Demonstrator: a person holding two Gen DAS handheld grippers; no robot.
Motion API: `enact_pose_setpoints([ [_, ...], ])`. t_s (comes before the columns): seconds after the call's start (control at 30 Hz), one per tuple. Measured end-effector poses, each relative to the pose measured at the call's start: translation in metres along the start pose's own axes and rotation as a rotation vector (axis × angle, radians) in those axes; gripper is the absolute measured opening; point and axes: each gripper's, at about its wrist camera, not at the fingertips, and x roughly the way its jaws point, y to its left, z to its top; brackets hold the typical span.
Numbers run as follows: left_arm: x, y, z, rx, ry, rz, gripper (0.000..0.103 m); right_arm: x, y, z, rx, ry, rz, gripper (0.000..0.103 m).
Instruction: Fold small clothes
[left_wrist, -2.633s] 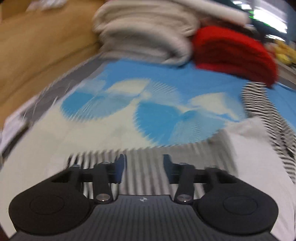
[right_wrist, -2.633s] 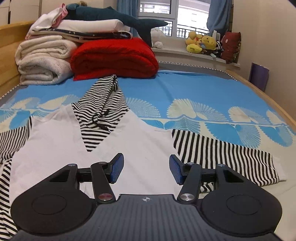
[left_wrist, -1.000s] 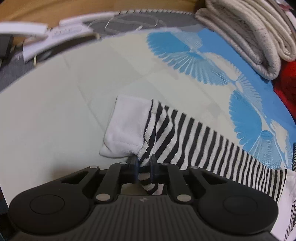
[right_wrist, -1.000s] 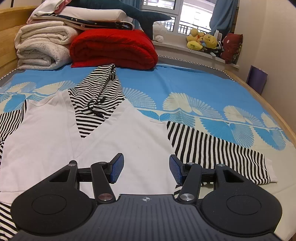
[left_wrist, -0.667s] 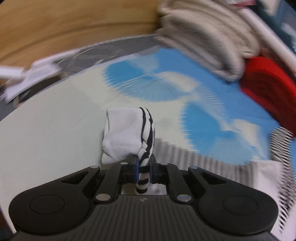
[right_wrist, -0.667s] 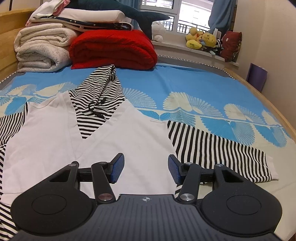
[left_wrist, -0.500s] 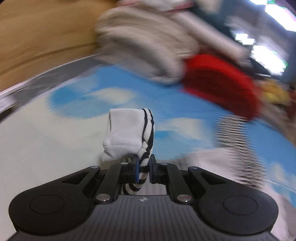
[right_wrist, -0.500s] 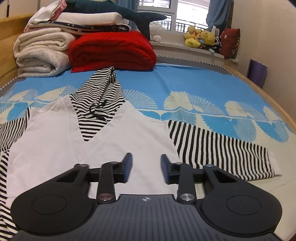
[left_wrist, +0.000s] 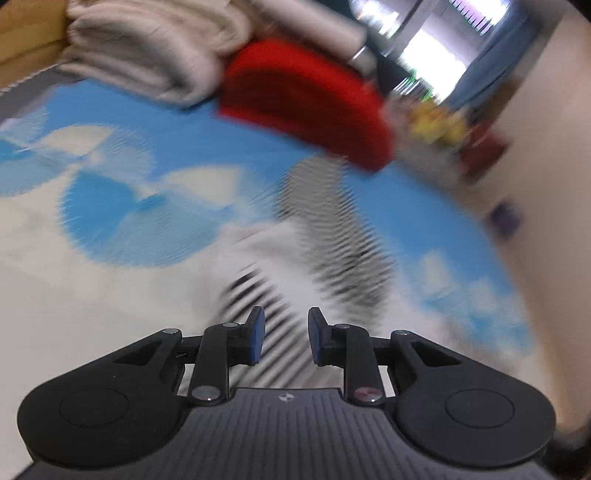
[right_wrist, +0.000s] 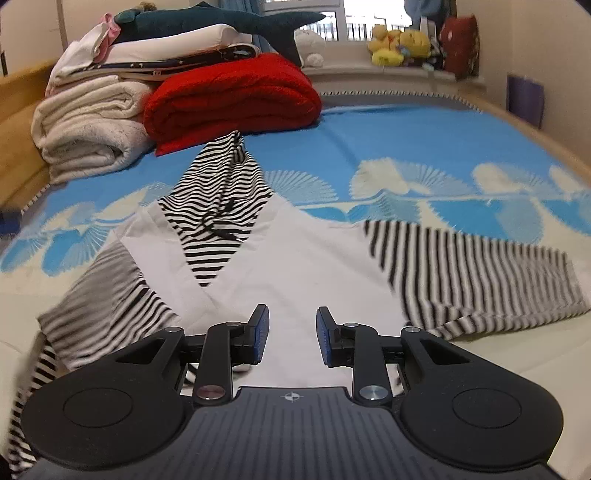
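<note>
No readable text, label, brand or number anywhere in either view.

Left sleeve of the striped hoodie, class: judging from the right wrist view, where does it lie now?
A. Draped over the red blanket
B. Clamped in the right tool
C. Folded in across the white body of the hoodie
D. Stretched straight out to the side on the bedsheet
C: the left sleeve lies folded in over the white body, while the right tool stands open and empty.

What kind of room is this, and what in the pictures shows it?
Most likely a bedroom. The work surface is a bed with a blue patterned bedspread; folded blankets, including a red blanket, are stacked at one end, and plush toys sit on the window sill.
</note>
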Motion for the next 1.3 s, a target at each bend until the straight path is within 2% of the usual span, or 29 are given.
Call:
enact_pose_setpoints([
  [0.03, 0.007, 0.001, -0.001, 0.016, 0.034, 0.047, 0.026, 0.004, -0.001, 0.001, 0.022, 0.011, 0.015, 0.03],
  [0.1, 0.016, 0.001, -0.001, 0.044, 0.071, 0.092, 0.026, 0.018, -0.003, 0.004, 0.081, 0.055, 0.054, 0.034],
  [0.23, 0.018, -0.002, -0.001, 0.079, 0.073, 0.096, 0.026, 0.06, 0.0, 0.0, 0.234, 0.231, 0.201, 0.043],
  [0.3, 0.018, -0.005, -0.002, 0.084, 0.069, 0.096, 0.026, 0.076, 0.009, -0.004, 0.265, 0.289, 0.241, 0.051],
  [0.37, 0.011, -0.004, -0.004, 0.081, 0.067, 0.093, 0.026, 0.092, 0.018, -0.009, 0.29, 0.325, 0.232, 0.056],
  [0.53, 0.004, -0.005, -0.003, 0.1, 0.074, 0.098, 0.026, 0.123, 0.027, -0.009, 0.293, 0.314, 0.084, 0.056],
  [0.57, 0.002, -0.004, -0.003, 0.105, 0.074, 0.102, 0.026, 0.127, 0.029, -0.009, 0.279, 0.3, 0.065, 0.05],
  [0.6, 0.001, -0.003, -0.002, 0.108, 0.074, 0.105, 0.026, 0.13, 0.032, -0.008, 0.259, 0.284, 0.056, 0.024],
  [0.63, 0.0, -0.002, -0.002, 0.109, 0.072, 0.108, 0.026, 0.131, 0.036, -0.006, 0.236, 0.268, 0.06, 0.008],
  [0.67, -0.001, 0.0, -0.001, 0.109, 0.071, 0.11, 0.026, 0.131, 0.041, -0.003, 0.21, 0.25, 0.075, 0.003],
  [0.73, -0.003, 0.004, 0.001, 0.1, 0.066, 0.118, 0.026, 0.12, 0.05, 0.011, 0.151, 0.166, 0.121, 0.003],
  [0.8, -0.005, 0.007, 0.004, 0.088, 0.059, 0.121, 0.026, 0.093, 0.054, 0.032, 0.111, 0.003, 0.212, 0.003],
  [0.83, -0.006, 0.008, 0.006, 0.084, 0.055, 0.121, 0.026, 0.073, 0.049, 0.043, 0.121, -0.114, 0.28, 0.003],
  [0.9, -0.006, 0.009, 0.008, 0.08, 0.052, 0.124, 0.026, 0.046, 0.031, 0.054, 0.146, -0.285, 0.322, 0.003],
  [0.93, -0.007, 0.009, 0.008, 0.079, 0.051, 0.123, 0.026, 0.041, 0.018, 0.056, 0.171, -0.323, 0.287, 0.003],
  [0.97, -0.007, 0.009, 0.009, 0.079, 0.05, 0.12, 0.026, 0.042, 0.003, 0.057, 0.218, -0.315, 0.21, 0.004],
  [1.03, -0.006, 0.008, 0.009, 0.08, 0.052, 0.12, 0.026, 0.057, -0.029, 0.051, 0.339, -0.221, 0.0, 0.015],
  [1.07, -0.006, 0.007, 0.009, 0.08, 0.054, 0.119, 0.026, 0.067, -0.043, 0.046, 0.375, -0.135, -0.128, 0.019],
  [1.1, -0.006, 0.006, 0.008, 0.08, 0.055, 0.118, 0.026, 0.075, -0.055, 0.04, 0.407, -0.066, -0.212, 0.019],
  [1.13, -0.005, 0.005, 0.008, 0.08, 0.055, 0.116, 0.026, 0.078, -0.065, 0.035, 0.453, -0.032, -0.227, 0.019],
  [1.2, -0.003, 0.003, 0.007, 0.084, 0.06, 0.116, 0.026, 0.081, -0.074, 0.028, 0.522, 0.008, -0.168, 0.026],
  [1.23, -0.002, 0.002, 0.006, 0.086, 0.063, 0.116, 0.026, 0.081, -0.073, 0.027, 0.525, 0.02, -0.142, 0.031],
  [1.27, 0.0, 0.0, 0.006, 0.088, 0.065, 0.116, 0.026, 0.083, -0.071, 0.025, 0.531, 0.031, -0.116, 0.044],
  [1.3, 0.001, 0.0, 0.005, 0.091, 0.068, 0.115, 0.026, 0.085, -0.069, 0.023, 0.543, 0.044, -0.083, 0.051],
])
